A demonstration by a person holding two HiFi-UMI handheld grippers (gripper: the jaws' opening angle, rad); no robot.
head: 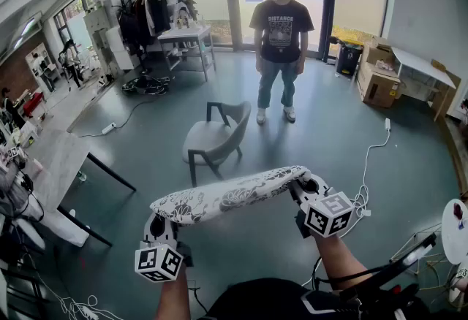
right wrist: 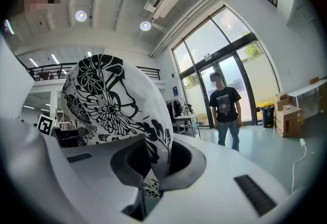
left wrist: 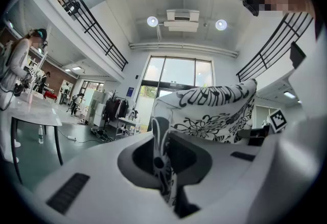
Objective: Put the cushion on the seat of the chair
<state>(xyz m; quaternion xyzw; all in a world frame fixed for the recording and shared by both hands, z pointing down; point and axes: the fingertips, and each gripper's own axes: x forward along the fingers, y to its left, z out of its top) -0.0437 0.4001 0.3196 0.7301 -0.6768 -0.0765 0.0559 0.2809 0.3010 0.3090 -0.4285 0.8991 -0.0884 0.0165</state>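
The left tool point(head: 156, 226) and right tool point(head: 313, 187) each pinch one end of the floral cushion point(head: 230, 194), held aloft short of the grey chair point(head: 212, 139). Only thin fabric edges are gripped, so one may slip and drop it.

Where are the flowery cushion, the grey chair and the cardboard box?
flowery cushion point(head: 234, 193): head view, the middle of its patterned top.
grey chair point(head: 205, 140): head view, on its seat.
cardboard box point(head: 380, 86): head view, on its front side.
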